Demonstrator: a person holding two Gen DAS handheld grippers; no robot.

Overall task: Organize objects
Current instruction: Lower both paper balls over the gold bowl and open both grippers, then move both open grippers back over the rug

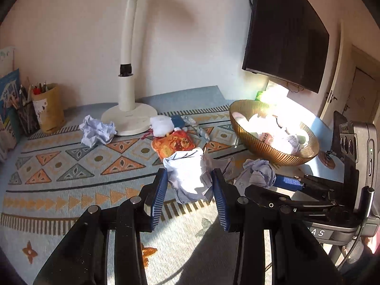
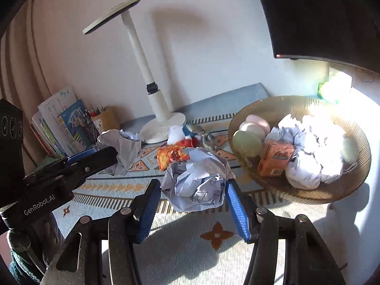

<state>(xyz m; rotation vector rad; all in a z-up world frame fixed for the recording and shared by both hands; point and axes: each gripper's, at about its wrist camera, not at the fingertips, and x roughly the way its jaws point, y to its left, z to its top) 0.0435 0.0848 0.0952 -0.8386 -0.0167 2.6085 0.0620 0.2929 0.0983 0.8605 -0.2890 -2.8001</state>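
Observation:
My left gripper (image 1: 190,185) is shut on a crumpled paper ball (image 1: 188,175), held just above the patterned mat. My right gripper (image 2: 193,190) is shut on another crumpled paper ball (image 2: 197,182); it also shows in the left wrist view (image 1: 257,174). The left gripper with its ball shows in the right wrist view (image 2: 123,147). A gold ribbed bowl (image 1: 266,150) to the right holds several paper balls, an orange box (image 2: 275,159) and pale round pieces (image 2: 247,142). A third paper ball (image 1: 97,130) lies by the lamp base.
A white desk lamp (image 1: 129,116) stands at the back. An orange pouch (image 1: 173,143) and a white plush toy (image 1: 162,123) lie mid-mat. A pencil holder (image 1: 48,109) and books (image 2: 61,123) stand at the left. A dark monitor (image 1: 285,33) hangs at the right.

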